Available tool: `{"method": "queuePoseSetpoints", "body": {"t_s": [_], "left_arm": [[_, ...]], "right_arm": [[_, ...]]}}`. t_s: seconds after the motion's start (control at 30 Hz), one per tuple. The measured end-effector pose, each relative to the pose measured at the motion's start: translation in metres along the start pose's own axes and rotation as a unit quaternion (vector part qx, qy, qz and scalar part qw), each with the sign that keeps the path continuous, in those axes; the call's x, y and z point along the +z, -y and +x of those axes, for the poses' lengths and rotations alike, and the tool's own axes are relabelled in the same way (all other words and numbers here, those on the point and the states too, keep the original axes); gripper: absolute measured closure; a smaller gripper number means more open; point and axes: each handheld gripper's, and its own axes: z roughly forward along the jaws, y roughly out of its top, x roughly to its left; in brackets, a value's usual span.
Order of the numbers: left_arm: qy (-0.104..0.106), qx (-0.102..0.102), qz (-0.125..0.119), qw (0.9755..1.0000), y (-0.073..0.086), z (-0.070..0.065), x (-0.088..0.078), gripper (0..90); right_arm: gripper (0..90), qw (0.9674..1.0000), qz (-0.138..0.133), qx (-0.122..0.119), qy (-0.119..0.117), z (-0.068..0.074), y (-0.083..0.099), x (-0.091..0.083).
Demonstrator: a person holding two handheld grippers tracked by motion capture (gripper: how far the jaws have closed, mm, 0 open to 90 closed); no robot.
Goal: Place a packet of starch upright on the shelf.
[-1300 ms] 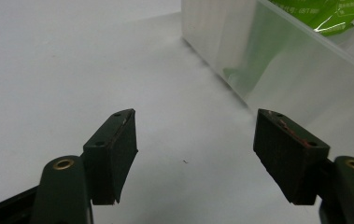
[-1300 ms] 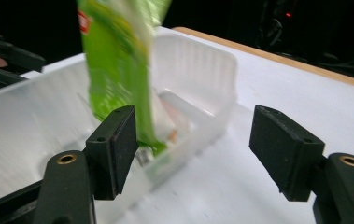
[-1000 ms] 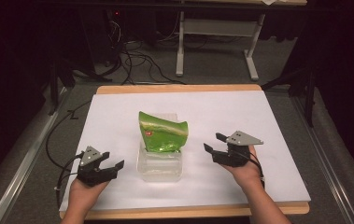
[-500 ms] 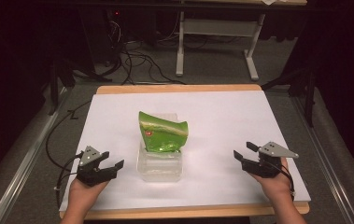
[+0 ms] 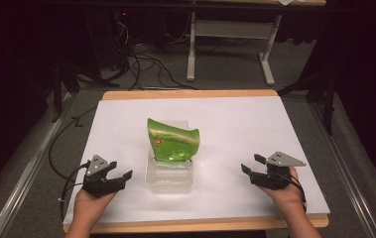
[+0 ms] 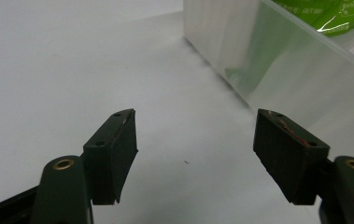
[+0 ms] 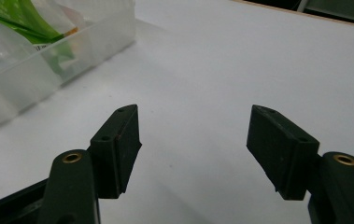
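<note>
A green snack bag (image 5: pixel 171 141) stands in a clear plastic box (image 5: pixel 169 176) near the middle of the white table top (image 5: pixel 235 119). My left gripper (image 5: pixel 118 174) rests low at the front left, a short way left of the box, open with nothing between its jaws. The left gripper view has the box wall (image 6: pixel 277 60) ahead on its right and the bag (image 6: pixel 338 18) above it. My right gripper (image 5: pixel 251 164) sits at the front right, well clear of the box, open and empty. In the right gripper view the box (image 7: pixel 58 56) and bag (image 7: pixel 20 18) lie far left.
The white sheet lies on a wooden table whose front edge (image 5: pixel 195 225) runs just before my hands. Cables (image 5: pixel 146 69) and a table leg frame (image 5: pixel 225 54) stand on the floor beyond. A metal rail (image 5: pixel 22 173) runs along the left side.
My right gripper has drawn away from the box toward the front right of the table and sunk slightly. The left gripper, the box and the bag have stayed where they were.
</note>
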Motion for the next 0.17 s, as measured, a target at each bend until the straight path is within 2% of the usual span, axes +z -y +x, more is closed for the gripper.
{"method": "queuePoseSetpoints", "body": {"t_s": [0.17], "left_arm": [[0.000, 0.001, -0.002, 1.0000, -0.0003, -0.0003, -0.0010, 30.8]], "right_arm": [[35.0, 0.9999, 0.001, 0.008, 0.007, -0.0039, 0.0012, -0.0015]]}}
